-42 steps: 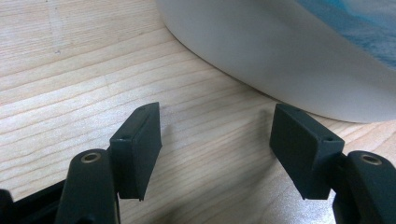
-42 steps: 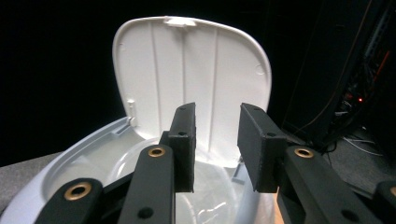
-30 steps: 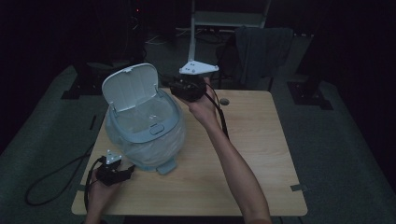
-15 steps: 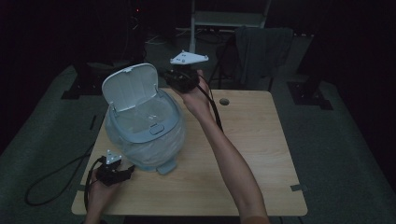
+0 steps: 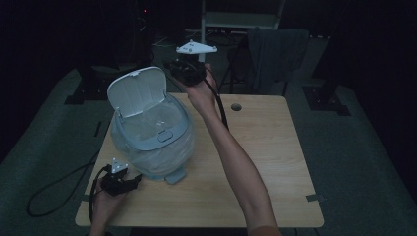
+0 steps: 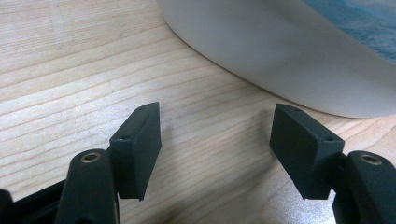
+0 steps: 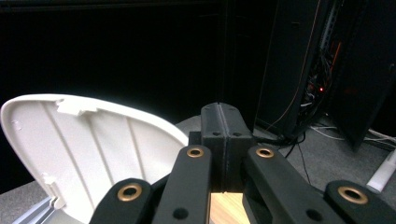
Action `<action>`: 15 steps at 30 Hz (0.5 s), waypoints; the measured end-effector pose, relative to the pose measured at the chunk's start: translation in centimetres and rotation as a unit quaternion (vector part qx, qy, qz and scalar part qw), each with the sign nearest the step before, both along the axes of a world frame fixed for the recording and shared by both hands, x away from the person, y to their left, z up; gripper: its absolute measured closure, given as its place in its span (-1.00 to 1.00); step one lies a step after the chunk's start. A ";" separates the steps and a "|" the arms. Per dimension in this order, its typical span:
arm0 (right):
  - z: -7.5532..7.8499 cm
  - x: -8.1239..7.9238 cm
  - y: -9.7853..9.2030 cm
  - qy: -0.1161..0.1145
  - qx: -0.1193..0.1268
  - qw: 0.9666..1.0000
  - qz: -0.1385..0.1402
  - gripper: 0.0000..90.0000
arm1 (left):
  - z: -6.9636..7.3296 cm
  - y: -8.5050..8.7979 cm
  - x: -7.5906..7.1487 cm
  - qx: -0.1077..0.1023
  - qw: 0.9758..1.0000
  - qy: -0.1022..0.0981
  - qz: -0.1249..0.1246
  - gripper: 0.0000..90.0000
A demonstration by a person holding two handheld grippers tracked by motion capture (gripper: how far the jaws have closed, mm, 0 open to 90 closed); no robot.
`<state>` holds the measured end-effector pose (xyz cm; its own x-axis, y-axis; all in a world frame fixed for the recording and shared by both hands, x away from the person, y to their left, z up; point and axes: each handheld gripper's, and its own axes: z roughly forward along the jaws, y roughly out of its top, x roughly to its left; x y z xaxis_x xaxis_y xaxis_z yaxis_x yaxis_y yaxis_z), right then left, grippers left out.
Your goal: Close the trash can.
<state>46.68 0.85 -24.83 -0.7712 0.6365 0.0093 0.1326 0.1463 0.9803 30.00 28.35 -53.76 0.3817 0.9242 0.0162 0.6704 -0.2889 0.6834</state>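
- Since the earlier frames, the right gripper (image 5: 173,65) had lifted away from the rim of the container (image 5: 150,140) and drifted up toward the far edge of the table (image 5: 275,162); its jaws had just been closing, with nothing between them.
- In the right gripper view its two black pads were pressed flat together, clenched on nothing.
- That gripper hung in the air just beside the raised lid (image 5: 137,91), to its right in the high view, and apart from it.
- The lid stood open and tilted back on the container's far side, its ribbed white inner face (image 7: 79,154) showing at the left of the right gripper view.
- The container, a rounded pale-blue bin with a translucent body, sat on the left half of the wooden table, its mouth uncovered.
- The left gripper (image 5: 132,181) had kept its place near the table's front left corner, just beside the container's base.
- In the left gripper view its pads (image 6: 140,144) stood wide apart, released, with bare wood between them and the container's white lower wall (image 6: 280,56) curving just ahead.
- The left hand (image 5: 105,199) held that gripper low over the tabletop.
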 end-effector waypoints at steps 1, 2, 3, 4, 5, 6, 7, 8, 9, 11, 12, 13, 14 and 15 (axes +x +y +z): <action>0.1 0.1 0.2 0.002 -0.003 1.000 -0.001 0.99 | 0.0 0.0 0.0 0.000 1.000 0.000 0.000 -0.23; 0.2 0.2 0.3 0.002 -0.004 1.000 -0.002 0.99 | 0.0 0.0 0.0 0.000 1.000 0.000 0.000 -0.23; 0.4 0.3 0.4 0.002 -0.003 1.000 -0.002 0.99 | 0.0 0.0 0.0 0.000 1.000 0.000 0.000 -0.23; 0.5 0.4 0.6 0.004 -0.001 1.000 -0.001 0.99 | 0.0 0.0 0.0 0.000 1.000 0.000 -0.001 -0.23; 0.7 0.4 0.7 0.004 0.002 1.000 0.000 0.99 | 0.0 0.0 0.0 0.000 1.000 0.000 -0.001 -0.23; 0.7 0.5 0.8 0.005 0.001 1.000 0.000 0.99 | 0.0 0.0 0.0 0.000 1.000 0.000 -0.001 -0.23; 0.8 0.6 1.0 0.008 0.001 1.000 0.001 0.99 | 0.0 0.0 0.0 0.000 1.000 0.000 -0.001 -0.23; 0.9 0.7 1.1 0.009 0.001 1.000 0.002 0.99 | 0.0 0.0 0.0 0.000 1.000 0.000 -0.001 -0.23; 0.9 0.7 1.3 0.012 0.000 1.000 0.004 0.99 | 0.0 0.0 0.0 0.001 1.000 0.000 -0.001 -0.23; 0.9 0.8 1.6 0.015 -0.003 1.000 0.009 0.99 | 0.0 0.1 0.0 0.001 1.000 0.000 -0.001 -0.23; 0.9 0.8 1.8 0.017 -0.004 1.000 0.014 0.99 | 0.0 0.0 0.0 0.001 1.000 0.000 -0.001 -0.23; 0.9 0.8 2.0 0.017 -0.006 1.000 0.016 0.99 | 0.0 0.0 0.0 0.001 1.000 0.000 -0.001 -0.23; 0.9 0.8 2.2 0.019 -0.007 1.000 0.020 0.99 | 0.0 0.1 0.0 0.001 1.000 0.000 -0.001 -0.23; 0.9 0.8 2.4 0.019 -0.009 0.999 0.024 0.99 | 0.0 0.1 -0.1 0.001 1.000 0.001 -0.001 -0.23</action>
<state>47.51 3.23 -23.89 -0.7999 0.5994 0.0283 0.1630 0.1717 0.9716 29.95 28.40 -53.75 0.3842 0.9231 0.0178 0.6703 -0.2922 0.6821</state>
